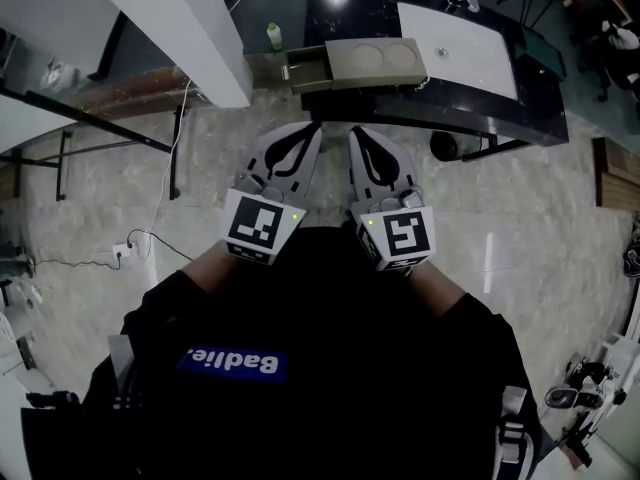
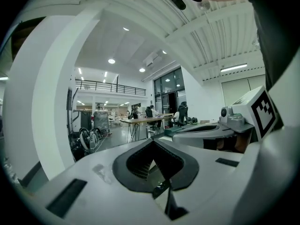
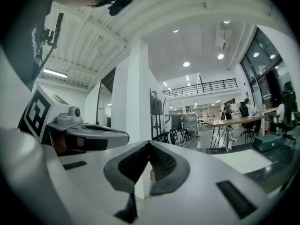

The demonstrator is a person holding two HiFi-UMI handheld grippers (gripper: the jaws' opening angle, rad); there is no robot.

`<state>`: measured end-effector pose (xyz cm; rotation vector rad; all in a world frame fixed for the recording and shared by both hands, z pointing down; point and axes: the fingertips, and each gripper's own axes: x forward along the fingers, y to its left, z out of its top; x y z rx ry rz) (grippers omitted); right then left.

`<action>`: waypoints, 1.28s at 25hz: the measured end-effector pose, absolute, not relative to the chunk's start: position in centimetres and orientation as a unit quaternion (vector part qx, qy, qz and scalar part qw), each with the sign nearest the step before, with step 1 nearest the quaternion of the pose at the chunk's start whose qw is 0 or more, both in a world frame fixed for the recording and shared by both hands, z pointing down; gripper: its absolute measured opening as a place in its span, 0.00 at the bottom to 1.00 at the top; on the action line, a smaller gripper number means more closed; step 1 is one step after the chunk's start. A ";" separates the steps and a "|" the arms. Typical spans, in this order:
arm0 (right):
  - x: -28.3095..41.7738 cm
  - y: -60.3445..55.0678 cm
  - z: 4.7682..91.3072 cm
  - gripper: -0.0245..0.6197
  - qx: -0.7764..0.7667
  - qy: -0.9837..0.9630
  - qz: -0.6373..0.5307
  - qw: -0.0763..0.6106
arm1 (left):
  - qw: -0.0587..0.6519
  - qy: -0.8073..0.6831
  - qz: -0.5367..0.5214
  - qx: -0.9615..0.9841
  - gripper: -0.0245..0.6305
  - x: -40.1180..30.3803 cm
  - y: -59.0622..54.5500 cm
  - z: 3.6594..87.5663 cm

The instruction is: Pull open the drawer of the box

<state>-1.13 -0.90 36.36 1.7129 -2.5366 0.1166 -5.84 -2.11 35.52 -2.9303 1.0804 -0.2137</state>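
A grey-tan box (image 1: pixel 376 61) with two round recesses on top sits at the near edge of a black table (image 1: pixel 500 108). Its drawer (image 1: pixel 304 68) stands pulled out to the left. Both grippers hang close to my chest, well short of the box and pointing toward it. The left gripper (image 1: pixel 309 129) has its jaws together with nothing between them, and so does the right gripper (image 1: pixel 358 132). The left gripper view shows its jaws (image 2: pixel 153 142) meeting at the tip, with the right gripper (image 2: pixel 220 131) beside. In the right gripper view the jaws (image 3: pixel 149 143) also meet.
A white board (image 1: pixel 458 36) lies on the table right of the box. A small bottle (image 1: pixel 273 35) stands left of the drawer. A white pillar (image 1: pixel 175 23) rises at left. A dark round object (image 1: pixel 443 146) sits under the table; a cable and power strip (image 1: pixel 123 251) lie on the floor.
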 end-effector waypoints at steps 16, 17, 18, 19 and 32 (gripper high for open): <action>-3.2 5.6 35.0 0.04 0.573 -0.817 0.018 0.061 | -0.003 0.328 -0.044 -0.944 0.04 -6.9 3.7 35.2; -2.9 5.7 34.7 0.04 0.572 -0.818 0.018 0.060 | 0.001 0.328 -0.044 -0.943 0.04 -6.6 3.9 34.8; -2.7 5.9 34.4 0.04 0.569 -0.820 0.015 0.056 | 0.006 0.328 -0.045 -0.943 0.04 -6.3 4.1 34.5; -2.6 6.0 34.2 0.04 0.565 -0.823 0.009 0.053 | 0.010 0.328 -0.047 -0.944 0.04 -5.8 4.2 34.3; 1.5 6.6 34.2 0.04 0.561 -0.827 0.016 0.036 | 0.016 0.327 -0.066 -0.943 0.04 -1.6 5.3 34.4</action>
